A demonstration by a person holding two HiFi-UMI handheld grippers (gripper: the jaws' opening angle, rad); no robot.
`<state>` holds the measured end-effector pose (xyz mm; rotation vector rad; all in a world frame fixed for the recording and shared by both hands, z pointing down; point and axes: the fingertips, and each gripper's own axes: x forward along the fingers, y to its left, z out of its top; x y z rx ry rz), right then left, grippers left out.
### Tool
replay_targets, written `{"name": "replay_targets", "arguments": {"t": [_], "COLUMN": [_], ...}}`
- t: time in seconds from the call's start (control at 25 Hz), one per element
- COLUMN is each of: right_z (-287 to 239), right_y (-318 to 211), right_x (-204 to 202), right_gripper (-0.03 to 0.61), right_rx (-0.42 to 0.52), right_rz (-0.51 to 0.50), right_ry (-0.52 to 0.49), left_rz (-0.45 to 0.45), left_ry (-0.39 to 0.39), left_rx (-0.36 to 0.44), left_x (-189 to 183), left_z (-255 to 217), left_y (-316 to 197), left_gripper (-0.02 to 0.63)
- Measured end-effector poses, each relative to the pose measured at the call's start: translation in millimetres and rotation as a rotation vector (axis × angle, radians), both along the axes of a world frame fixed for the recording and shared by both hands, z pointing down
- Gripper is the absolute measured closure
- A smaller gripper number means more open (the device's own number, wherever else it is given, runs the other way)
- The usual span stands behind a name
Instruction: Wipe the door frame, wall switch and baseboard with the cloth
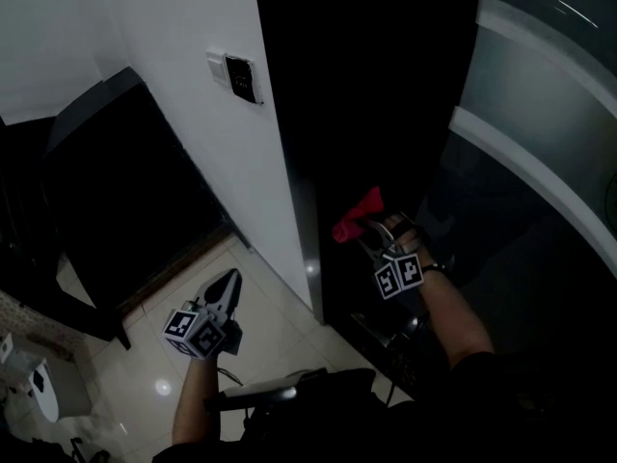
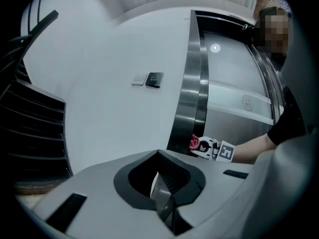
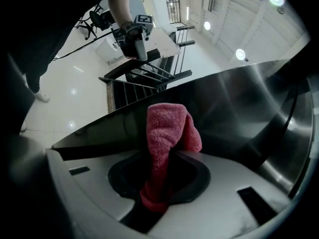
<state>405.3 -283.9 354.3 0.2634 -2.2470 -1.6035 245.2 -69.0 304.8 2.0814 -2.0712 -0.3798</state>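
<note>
Red cloth [image 1: 359, 214] is pinched by a bunched end in the right hand-held gripper [image 1: 370, 239]. A loose fold stands up past the jaws. It sits low at the door frame [image 1: 309, 249], on the frame's dark right side, but no view confirms contact with the metal. The left hand-held gripper [image 1: 226, 289] hangs over the floor [image 1: 275, 331] to the left of the frame, jaws pressed together on nothing. The switch [image 1: 241, 77] is on the white wall [image 1: 174, 27], up and left of the cloth and well apart from it. The baseboard cannot be made out in this dim light.

Judgement: the frame wipe is in hand, and the switch and baseboard look undone.

Risks:
- The grip is on a narrow bunch, so dragging along the frame edge could pull the cloth out.
- The fold is short, so the hard jaws could scrape the glossy metal.
- At the switch, firm pressure could toggle it.
</note>
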Motion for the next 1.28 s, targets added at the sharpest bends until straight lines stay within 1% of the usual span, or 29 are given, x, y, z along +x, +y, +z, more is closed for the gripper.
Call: {"name": "replay_targets", "arguments": {"t": [0.16,0.32,0.4,0.48,0.64,0.72,0.8,0.84,0.92,1.04,1.16,1.2,1.28], "right_z": [32.6,42.5,43.0,47.3,55.0,56.1,46.5,32.6,-17.0,-129.2,-245.2,-276.5,-320.9], "right_y": [1.2,2.1,2.4,2.6,0.4,-1.0,0.5,1.4,1.5,-3.5,-7.9,-10.4,-18.5], "right_x": [4.2,1.4,-0.5,-0.4,-0.6,-0.7,3.2,6.1,12.2,21.8,34.1,37.1,38.8], "right_gripper": [0.494,0.494,0.494,0.494,0.494,0.494,0.494,0.494,0.494,0.494,0.494,0.494,0.494], "right_rx": [-0.028,-0.075,-0.088,-0.094,-0.068,-0.04,-0.002,0.021,0.091,0.236,0.353,0.384,0.434], "right_rz": [0.008,0.027,0.037,0.043,0.043,0.042,0.036,0.031,0.019,0.029,0.075,0.095,0.135], "right_ry": [0.058,0.016,-0.007,-0.009,0.018,0.052,0.069,0.057,-0.009,-0.168,-0.34,-0.377,-0.403], "left_rz": [-0.005,-0.013,-0.017,-0.016,-0.011,-0.005,0.002,0.006,0.014,0.033,0.066,0.076,0.09], "left_ry": [0.003,0.008,0.01,0.011,0.029,0.021,0.026,0.031,0.042,0.059,0.054,0.049,0.05], "left_rx": [-0.008,-0.032,-0.04,-0.045,-0.043,-0.036,-0.023,-0.016,-0.003,0.033,0.054,0.058,0.073], "left_x": [6.5,5.1,4.6,6.5,9.4,9.5,10.7,11.0,10.5,10.7,14.2,15.1,14.6], "left_z": [-0.4,2.4,3.3,5.0,2.5,-1.1,-3.4,-4.6,-7.9,-18.7,-29.2,-32.2,-37.5], "left_y": [4.1,10.7,12.5,13.0,11.1,9.1,9.4,10.1,10.5,6.5,2.4,1.4,1.0], "left_gripper": [0.627,0.627,0.627,0.627,0.627,0.627,0.627,0.627,0.627,0.627,0.627,0.627,0.627]}}
